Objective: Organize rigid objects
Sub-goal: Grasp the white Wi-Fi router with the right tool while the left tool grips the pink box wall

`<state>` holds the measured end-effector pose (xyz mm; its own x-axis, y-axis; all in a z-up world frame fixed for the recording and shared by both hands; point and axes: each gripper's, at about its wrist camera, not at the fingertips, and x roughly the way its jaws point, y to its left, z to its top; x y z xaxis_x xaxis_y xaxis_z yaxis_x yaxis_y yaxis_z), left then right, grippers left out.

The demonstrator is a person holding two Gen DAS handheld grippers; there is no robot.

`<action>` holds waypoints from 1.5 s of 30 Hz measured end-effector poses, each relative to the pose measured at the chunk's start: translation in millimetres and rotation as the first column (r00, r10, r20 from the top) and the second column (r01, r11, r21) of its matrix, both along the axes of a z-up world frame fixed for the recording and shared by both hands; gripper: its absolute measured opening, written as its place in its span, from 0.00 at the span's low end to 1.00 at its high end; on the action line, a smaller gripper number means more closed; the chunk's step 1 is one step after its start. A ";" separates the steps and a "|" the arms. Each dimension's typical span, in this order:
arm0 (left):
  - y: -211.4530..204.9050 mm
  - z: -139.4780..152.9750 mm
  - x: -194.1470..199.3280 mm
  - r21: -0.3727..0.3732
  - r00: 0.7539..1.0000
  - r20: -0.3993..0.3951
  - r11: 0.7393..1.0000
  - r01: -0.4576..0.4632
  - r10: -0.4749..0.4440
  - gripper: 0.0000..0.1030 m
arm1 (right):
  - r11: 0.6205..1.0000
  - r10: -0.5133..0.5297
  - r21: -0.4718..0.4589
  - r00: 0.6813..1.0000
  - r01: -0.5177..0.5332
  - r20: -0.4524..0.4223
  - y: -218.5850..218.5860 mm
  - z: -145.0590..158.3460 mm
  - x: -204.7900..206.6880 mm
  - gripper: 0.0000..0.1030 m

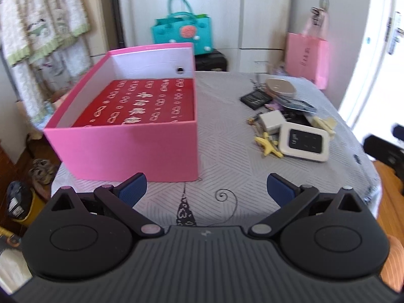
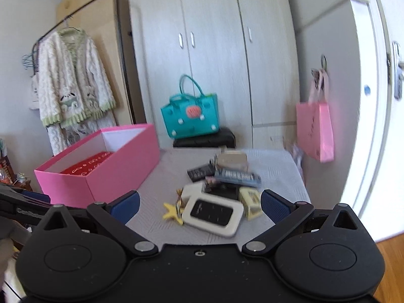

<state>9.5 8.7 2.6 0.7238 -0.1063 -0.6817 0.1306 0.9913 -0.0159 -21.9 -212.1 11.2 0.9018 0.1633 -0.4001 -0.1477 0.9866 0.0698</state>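
A pink box (image 1: 131,146) with a red patterned sheet inside sits on the left of the grey table (image 1: 227,156). To its right lies a pile of small items: a white device with a dark screen (image 1: 304,145), a white cube charger (image 1: 272,121), yellow clips (image 1: 267,146), a black card (image 1: 255,99) and a round tin (image 1: 280,87). My left gripper (image 1: 207,189) is open near the table's front edge, nothing between its fingers. My right gripper (image 2: 199,205) is open just short of the white device (image 2: 212,213). The pink box (image 2: 101,166) stands to its left.
A teal handbag (image 2: 192,111) rests on a black stool behind the table. A pink paper bag (image 2: 315,128) hangs at the right near a white door. Clothes hang on a rack (image 2: 73,88) at the left. Wardrobe doors (image 2: 214,50) fill the back wall.
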 end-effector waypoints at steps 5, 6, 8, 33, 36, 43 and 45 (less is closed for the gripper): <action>7.5 13.6 6.8 0.064 0.998 0.027 0.997 0.049 -0.051 1.00 | 0.999 0.012 0.041 0.988 -0.006 -0.154 -21.2 -8.7 39.5 0.97; 7.7 15.5 9.8 0.089 0.997 0.025 0.994 0.068 -0.071 1.00 | 0.999 0.032 0.039 0.985 -0.026 -0.169 -23.1 -11.2 43.7 0.97; 12.2 18.8 16.8 0.094 0.992 -0.013 0.988 0.124 -0.123 1.00 | 0.998 0.059 -0.001 0.982 -0.060 -0.177 -22.6 -15.6 48.7 0.96; 131.4 44.2 133.0 0.274 0.998 -0.056 0.961 -0.025 0.042 0.74 | 0.667 0.410 -0.485 0.822 -0.566 -0.396 26.2 -62.6 119.8 0.70; 144.7 40.2 153.9 0.296 0.993 -0.097 0.954 -0.042 0.074 0.61 | 0.674 0.415 -0.461 0.812 -0.578 -0.411 26.6 -60.6 121.4 0.70; 154.9 13.4 190.1 0.313 0.977 -0.206 0.950 0.012 0.056 0.14 | 0.811 0.340 -0.321 0.841 -0.489 -0.421 21.2 -52.2 142.0 0.67; 156.0 9.6 195.2 0.321 0.976 -0.206 0.947 0.004 0.065 0.13 | 0.852 0.313 -0.265 0.845 -0.451 -0.434 14.8 -49.7 149.2 0.66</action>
